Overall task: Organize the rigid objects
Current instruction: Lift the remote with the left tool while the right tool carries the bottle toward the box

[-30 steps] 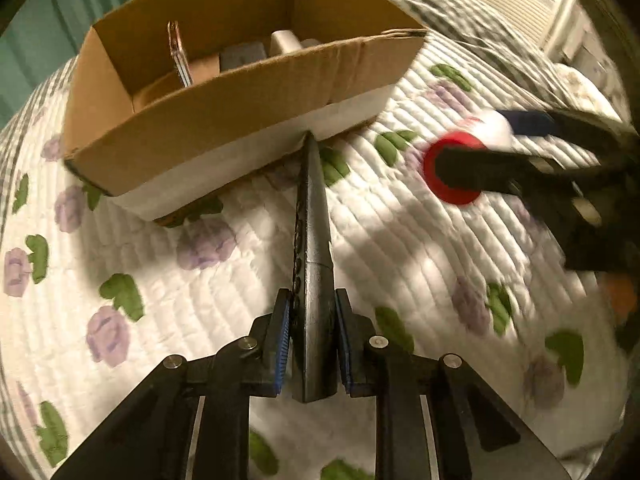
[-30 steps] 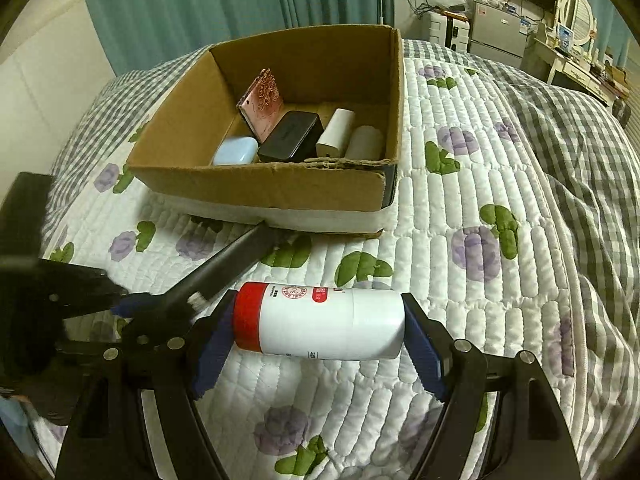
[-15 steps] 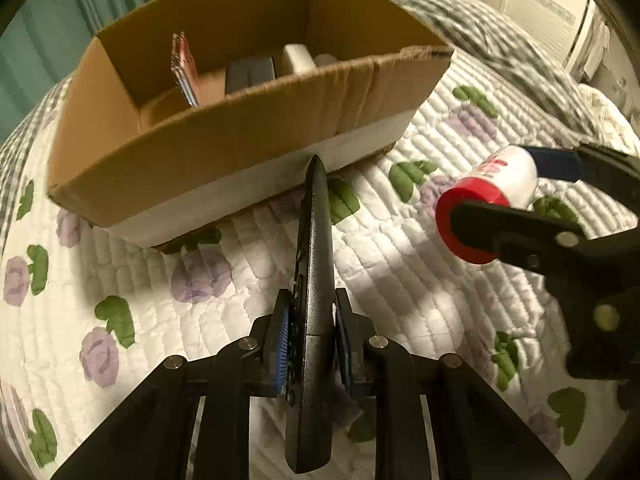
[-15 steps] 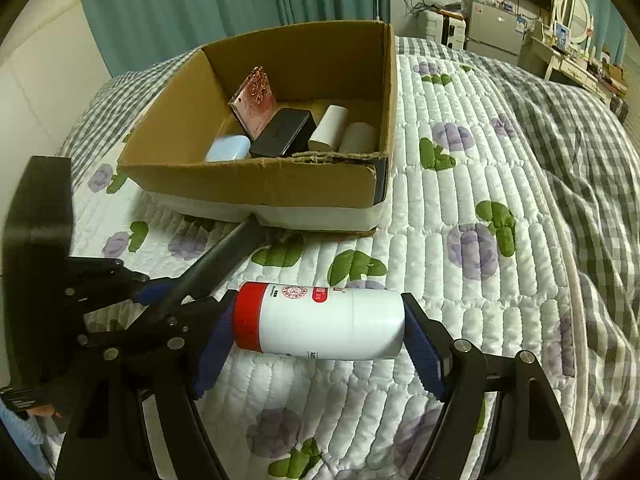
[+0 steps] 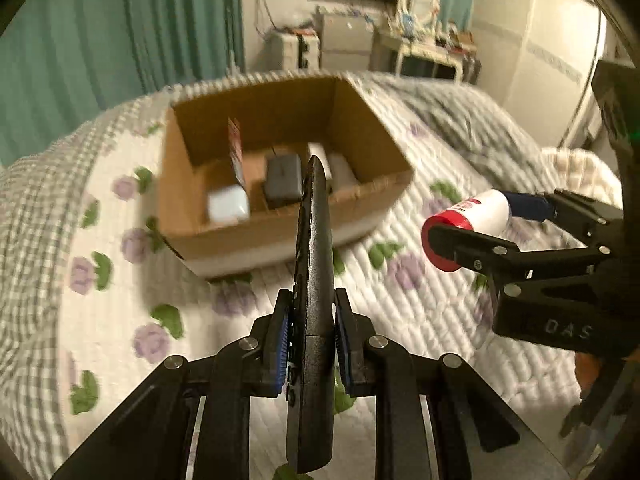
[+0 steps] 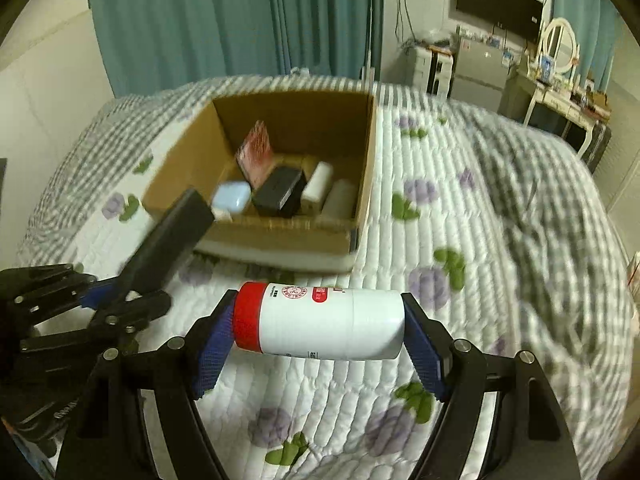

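Observation:
My left gripper [image 5: 310, 344] is shut on a long black remote control [image 5: 314, 264], held edge-up above the quilt and pointing at an open cardboard box [image 5: 372, 120]. It also shows in the right wrist view [image 6: 168, 236]. My right gripper [image 6: 320, 322] is shut on a white bottle with a red cap [image 6: 320, 322], gripped end to end and lying sideways; it also shows in the left wrist view [image 5: 468, 224]. The box [image 6: 366, 168] holds a pale blue case [image 6: 230, 198], a black case [image 6: 280, 192], two white cylinders [image 6: 318, 180] and a pink card [image 6: 256, 152].
The box sits on a bed with a white floral quilt [image 6: 460, 240] and a grey checked blanket [image 6: 560, 184]. Teal curtains [image 6: 240, 20] hang behind. A dresser with a mirror [image 6: 556, 64] and a wall TV [image 6: 500, 4] stand at the far right.
Both grippers have lifted higher above the quilt with their loads, so the inside of the box shows in the left wrist view. Both grips are unchanged.

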Demonstrator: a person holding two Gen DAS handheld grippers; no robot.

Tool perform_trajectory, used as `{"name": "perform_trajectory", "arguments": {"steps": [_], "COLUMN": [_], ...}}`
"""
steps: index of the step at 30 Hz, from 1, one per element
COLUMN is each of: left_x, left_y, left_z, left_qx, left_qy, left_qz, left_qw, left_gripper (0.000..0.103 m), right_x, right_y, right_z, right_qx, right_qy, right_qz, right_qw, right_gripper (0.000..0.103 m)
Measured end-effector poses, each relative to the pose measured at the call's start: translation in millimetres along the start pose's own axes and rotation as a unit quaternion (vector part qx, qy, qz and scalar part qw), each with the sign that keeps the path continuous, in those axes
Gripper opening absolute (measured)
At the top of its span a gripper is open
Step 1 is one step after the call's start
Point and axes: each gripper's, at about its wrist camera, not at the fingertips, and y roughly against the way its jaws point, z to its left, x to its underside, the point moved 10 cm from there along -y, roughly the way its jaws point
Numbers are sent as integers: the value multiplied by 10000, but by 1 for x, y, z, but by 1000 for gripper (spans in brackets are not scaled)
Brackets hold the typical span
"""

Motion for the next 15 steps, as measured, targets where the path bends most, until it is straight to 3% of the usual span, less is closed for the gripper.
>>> {"name": "perform_trajectory", "arguments": {"steps": [3,7,15], "left_x": [-22,-53,-95], "left_y": [22,22,-43], "left_z": [14,36,73], "left_qx": [-45,-171,-444], "left_qy": [146,448,915], "left_qz": [-275,-421,-164], "left_qw": [9995,9980,9947], "left_gripper": [20,20,20], "right_x": [-26,-67,-109], "right_y": [14,20,-14], "right_z": [-1,-2,-6], "right_qx": [-26,-65,-132], "right_qy": [24,28,6], "right_qz": [-245,-540,-607], "right_qw": [9997,9985,9981], "right_gripper": [77,77,77]}}
